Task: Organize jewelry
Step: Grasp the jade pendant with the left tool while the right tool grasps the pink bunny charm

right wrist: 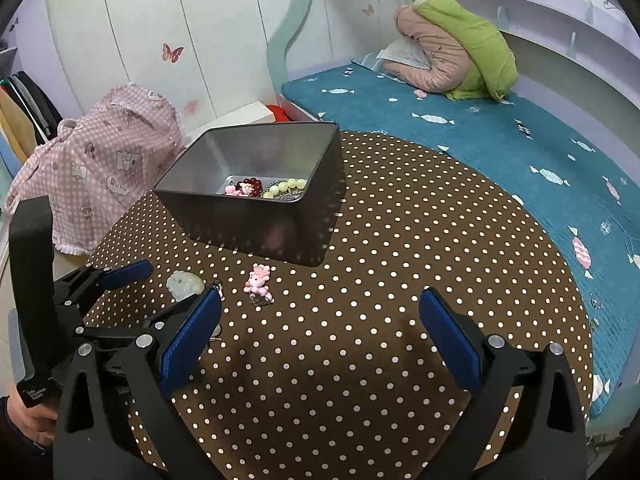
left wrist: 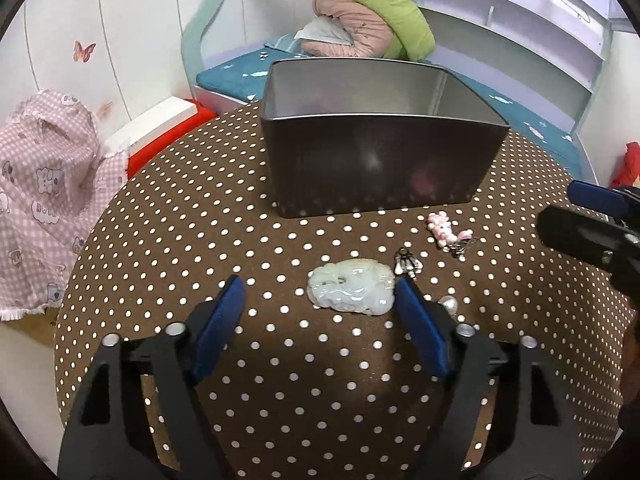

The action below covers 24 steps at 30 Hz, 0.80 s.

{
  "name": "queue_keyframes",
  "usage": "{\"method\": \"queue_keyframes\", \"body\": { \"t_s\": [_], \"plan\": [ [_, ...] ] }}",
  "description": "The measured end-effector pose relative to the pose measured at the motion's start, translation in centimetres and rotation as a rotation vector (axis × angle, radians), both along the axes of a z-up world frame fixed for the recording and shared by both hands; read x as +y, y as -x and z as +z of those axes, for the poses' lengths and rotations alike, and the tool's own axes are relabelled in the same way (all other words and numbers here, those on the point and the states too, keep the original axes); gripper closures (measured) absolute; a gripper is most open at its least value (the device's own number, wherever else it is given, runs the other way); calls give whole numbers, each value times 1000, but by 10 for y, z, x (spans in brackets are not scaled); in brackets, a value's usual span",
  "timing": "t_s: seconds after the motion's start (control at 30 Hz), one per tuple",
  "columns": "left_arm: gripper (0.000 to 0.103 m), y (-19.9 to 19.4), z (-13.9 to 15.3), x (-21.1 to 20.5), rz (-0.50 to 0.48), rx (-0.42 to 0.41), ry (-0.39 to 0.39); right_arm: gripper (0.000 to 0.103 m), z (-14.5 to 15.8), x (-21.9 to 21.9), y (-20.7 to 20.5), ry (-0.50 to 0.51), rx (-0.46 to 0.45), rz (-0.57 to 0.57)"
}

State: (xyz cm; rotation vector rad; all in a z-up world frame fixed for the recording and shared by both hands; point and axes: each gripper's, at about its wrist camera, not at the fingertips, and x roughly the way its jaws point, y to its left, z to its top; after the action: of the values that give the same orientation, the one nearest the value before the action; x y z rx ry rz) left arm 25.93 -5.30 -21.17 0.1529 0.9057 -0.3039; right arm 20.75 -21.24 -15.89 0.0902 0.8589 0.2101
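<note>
The left gripper is hovering wide open, gripping nothing, with the pale jade pendant lying on the polka-dot tablecloth between its fingertips, nearer the right one. The right gripper is also gaping empty, the pink charm lying ahead near the metal tin.

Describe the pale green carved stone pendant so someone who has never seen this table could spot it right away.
Start at the dark metal tin on the brown polka-dot tablecloth. In front of it lies the pale green carved stone pendant, just ahead of the open left gripper. It is the largest loose piece, smooth and milky, unlike the small dark metal charm beside it and the pink cartoon charm farther right.
</note>
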Motion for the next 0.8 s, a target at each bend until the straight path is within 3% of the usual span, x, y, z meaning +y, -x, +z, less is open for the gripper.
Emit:
{"method": "queue_keyframes", "body": {
  "t_s": [0.1,0.17,0.37,0.53,0.57,0.7,0.8],
  "plan": [
    [53,2,3,-3,-20,-3,7,8,-4,6,-4,20,2,13],
    [60,1,6,-3,-28,2,23,8,-8,11,-8,33,10,24],
    [63,3,10,9,-28,9,55,13,-20,31,-19,86,27,83],
    [63,7,13,19,-1,8,58,50,-32,51,-26,150,37,142],
    [63,8,13,21,2,7,59,51,-34,54,-25,169,25,148],
    [63,11,18,29,13,-4,62,86,-33,61,-19,184,9,197],
    [63,15,23,33,15,-13,68,87,-32,59,-15,178,14,215]
  ]
}}
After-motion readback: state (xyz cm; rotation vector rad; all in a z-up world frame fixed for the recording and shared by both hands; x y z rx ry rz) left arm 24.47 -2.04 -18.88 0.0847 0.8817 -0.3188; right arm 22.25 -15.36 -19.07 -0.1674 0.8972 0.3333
